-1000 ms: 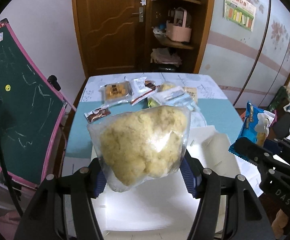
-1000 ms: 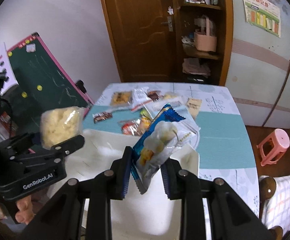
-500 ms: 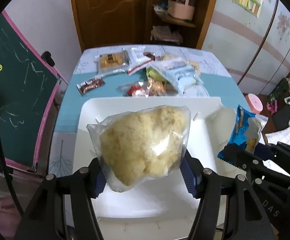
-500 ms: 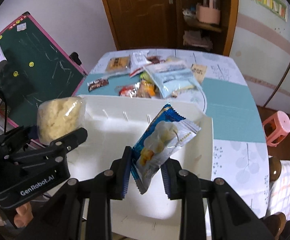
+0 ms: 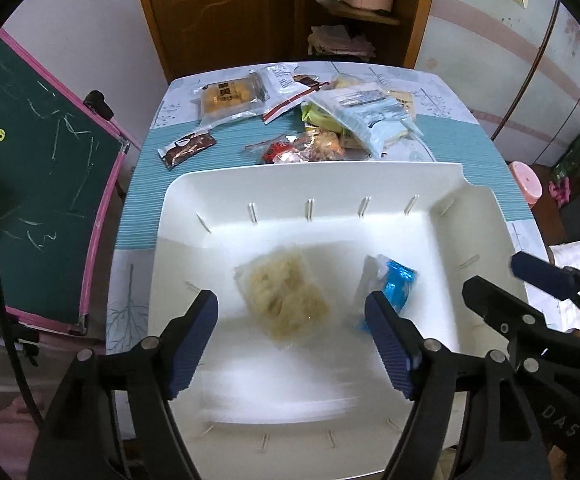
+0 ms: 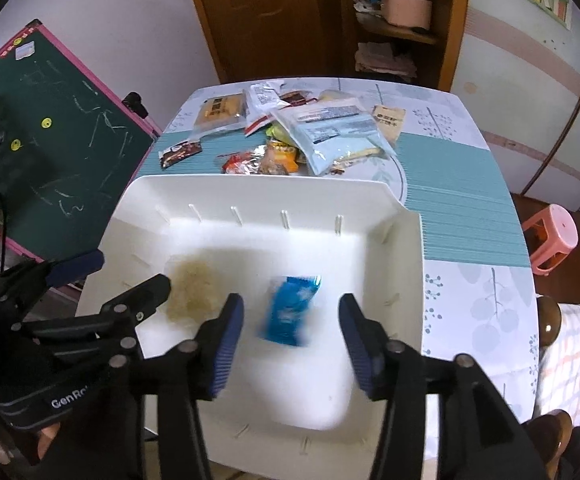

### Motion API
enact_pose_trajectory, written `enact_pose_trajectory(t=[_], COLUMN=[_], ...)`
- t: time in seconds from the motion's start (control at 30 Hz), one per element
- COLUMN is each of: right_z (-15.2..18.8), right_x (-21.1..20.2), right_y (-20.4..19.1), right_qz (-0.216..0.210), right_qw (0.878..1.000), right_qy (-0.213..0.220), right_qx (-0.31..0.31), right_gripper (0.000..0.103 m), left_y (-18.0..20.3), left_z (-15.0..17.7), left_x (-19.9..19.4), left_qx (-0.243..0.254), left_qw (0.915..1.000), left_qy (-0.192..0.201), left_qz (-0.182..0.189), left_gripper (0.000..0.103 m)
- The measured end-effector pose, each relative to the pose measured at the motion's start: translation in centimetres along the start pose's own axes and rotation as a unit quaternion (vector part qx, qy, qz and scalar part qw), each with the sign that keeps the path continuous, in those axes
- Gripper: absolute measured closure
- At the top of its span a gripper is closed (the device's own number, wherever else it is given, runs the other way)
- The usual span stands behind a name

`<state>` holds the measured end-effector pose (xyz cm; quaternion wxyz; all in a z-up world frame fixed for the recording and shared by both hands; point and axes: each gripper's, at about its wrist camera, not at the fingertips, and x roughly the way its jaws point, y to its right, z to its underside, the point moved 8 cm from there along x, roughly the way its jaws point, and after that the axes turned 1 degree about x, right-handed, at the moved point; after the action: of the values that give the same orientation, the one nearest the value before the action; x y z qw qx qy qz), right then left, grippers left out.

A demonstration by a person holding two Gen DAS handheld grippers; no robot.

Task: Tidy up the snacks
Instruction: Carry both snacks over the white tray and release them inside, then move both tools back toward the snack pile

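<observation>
A large white bin (image 5: 374,176) (image 6: 406,264) stands at the near end of the table. A clear bag of yellow snack (image 5: 285,296) (image 6: 193,290) and a blue snack packet (image 5: 394,284) (image 6: 290,308) are inside it, both blurred, left and right of each other. My left gripper (image 5: 292,332) is open and empty above the yellow bag. My right gripper (image 6: 290,338) is open and empty above the blue packet. Each gripper shows in the other's view: the right one (image 5: 530,284), the left one (image 6: 117,276).
Several loose snack packets lie on the table beyond the bin, among them a pale blue bag (image 5: 366,114) (image 6: 330,130), a yellow cracker pack (image 5: 229,96) (image 6: 219,112) and a brown packet (image 5: 185,150) (image 6: 179,152). A green chalkboard (image 5: 29,168) leans left. A pink stool (image 6: 552,236) stands right.
Both grippers have opened and let go. The yellow bag and the blue packet have dropped into the white bin. Both views tilted further down over the bin.
</observation>
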<state>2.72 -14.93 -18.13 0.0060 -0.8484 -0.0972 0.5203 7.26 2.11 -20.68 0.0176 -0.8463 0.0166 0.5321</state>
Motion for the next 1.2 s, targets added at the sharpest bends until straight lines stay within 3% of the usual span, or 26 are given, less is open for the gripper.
enact_pose_trajectory(t=[0.17, 0.83, 1.2], right_z=[-0.01, -0.09, -0.30], right_x=[-0.04, -0.34, -0.70], right_y=[0.48, 0.16, 0.26], right_qz=[0.006, 0.014, 0.012], right_qw=[1.000, 1.000, 1.000], right_qy=[0.000, 0.004, 0.008], right_qx=[0.010, 0.004, 0.006], right_gripper=[0.035, 0.035, 0.035], left_y=[-0.35, -0.74, -0.52], left_z=[0.00, 0.33, 0.30], left_x=[0.11, 0.13, -0.56], left_qx=[-0.008, -0.019, -0.025], left_qw=[1.0000, 0.9997, 0.9995], left_qy=[-0.004, -0.011, 0.005], left_qz=[0.001, 0.007, 0.016], left_gripper=[0.025, 0.024, 0.024])
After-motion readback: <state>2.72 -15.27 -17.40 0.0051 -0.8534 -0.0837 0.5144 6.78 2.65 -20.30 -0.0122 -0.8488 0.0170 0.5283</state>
